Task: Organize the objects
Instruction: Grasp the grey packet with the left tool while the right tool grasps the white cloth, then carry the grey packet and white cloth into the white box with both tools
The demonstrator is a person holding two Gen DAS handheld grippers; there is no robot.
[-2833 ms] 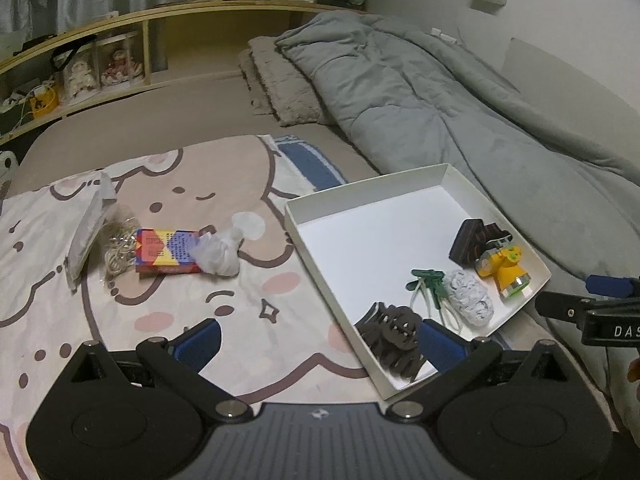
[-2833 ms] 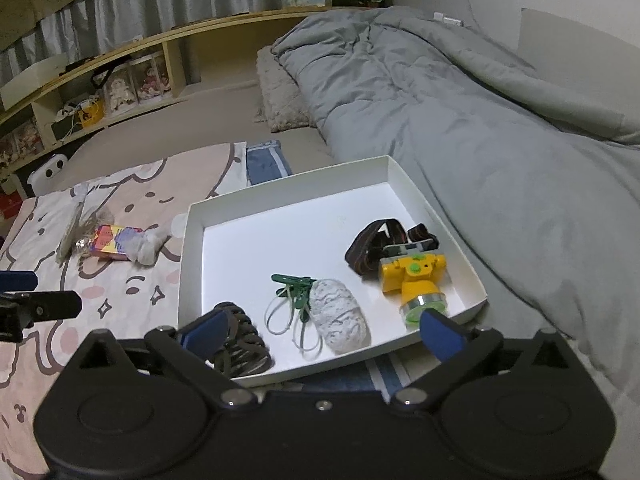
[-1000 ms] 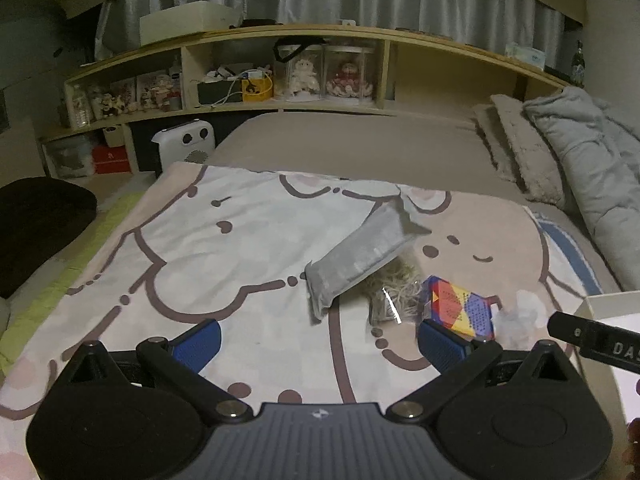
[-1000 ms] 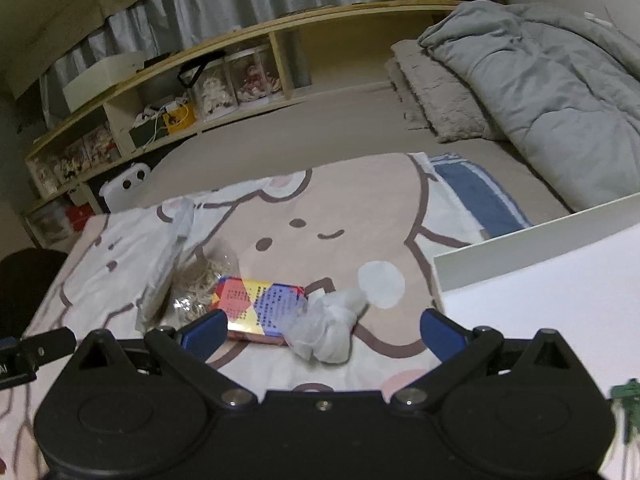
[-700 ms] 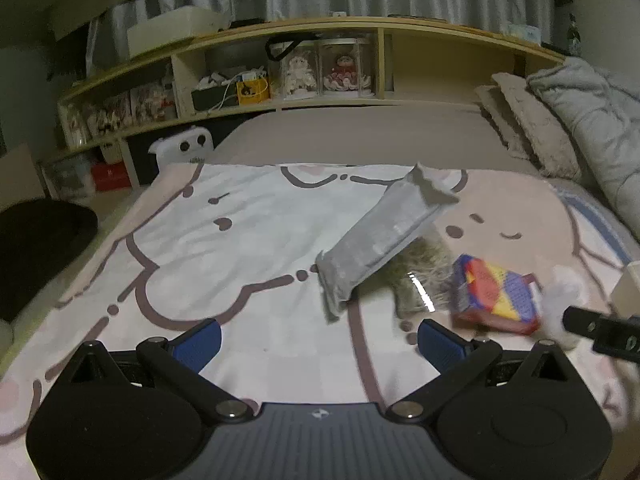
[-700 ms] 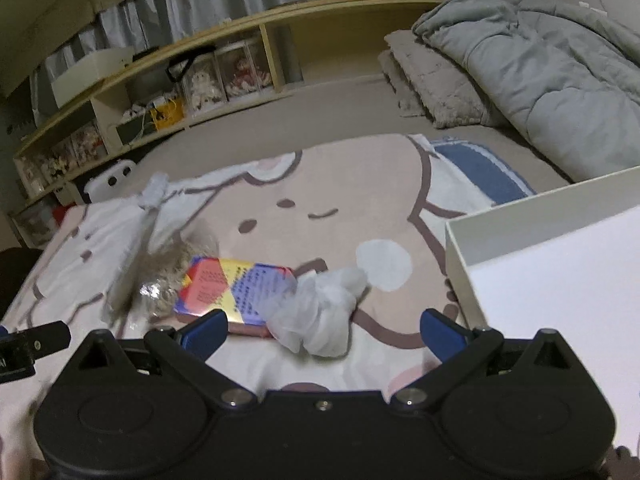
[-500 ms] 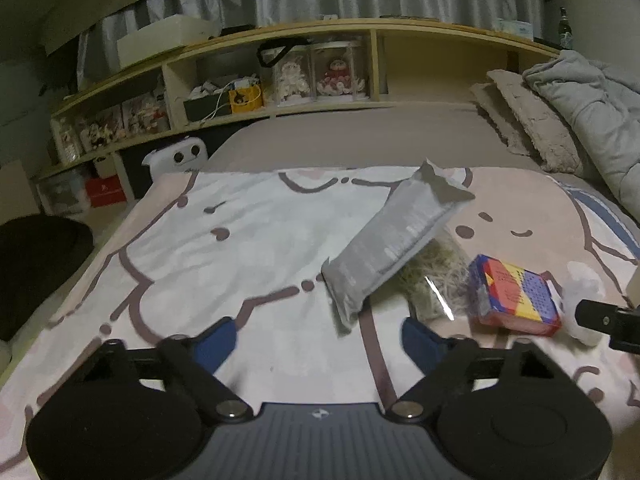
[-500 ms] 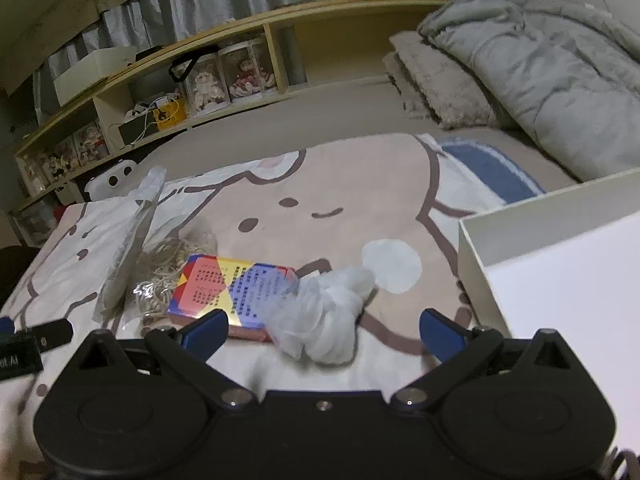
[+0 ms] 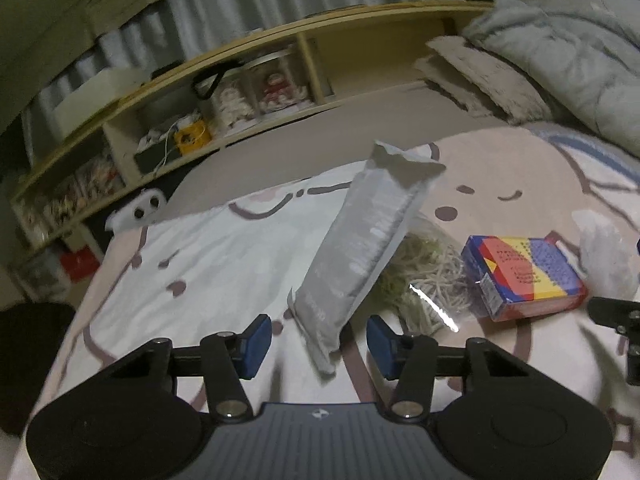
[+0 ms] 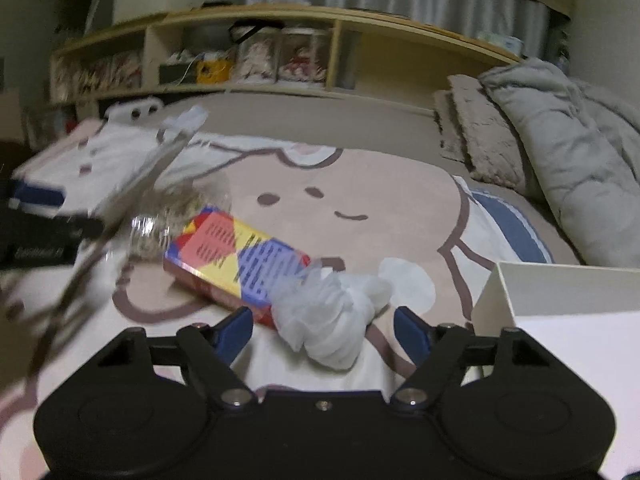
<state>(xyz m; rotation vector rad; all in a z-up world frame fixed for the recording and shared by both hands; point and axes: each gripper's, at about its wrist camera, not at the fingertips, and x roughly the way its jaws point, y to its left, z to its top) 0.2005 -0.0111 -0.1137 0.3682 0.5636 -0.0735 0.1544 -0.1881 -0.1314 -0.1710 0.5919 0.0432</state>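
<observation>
The right wrist view is smeared along its left edge, so the grey pouch (image 10: 132,184) shows there only as a streak, and the left gripper's body beside it carries white lettering too blurred to read. The colourful box (image 9: 524,276) bears rows of small print, also unreadable. A clear bag of rubber bands (image 9: 424,276) lies half hidden under the pouch, touching the box. On the box's other side a crumpled white tissue wad (image 10: 332,312) leans against it. The white tray (image 10: 560,292) is cut off at the frame edge, well right of the box.

The left gripper (image 9: 318,340) is closing, the pouch's near end between its pads but untouched. The right gripper (image 10: 322,332) is closing around the wad, pads not yet pressing.

All lie on a cartoon-print blanket (image 9: 224,248) on the bed.
</observation>
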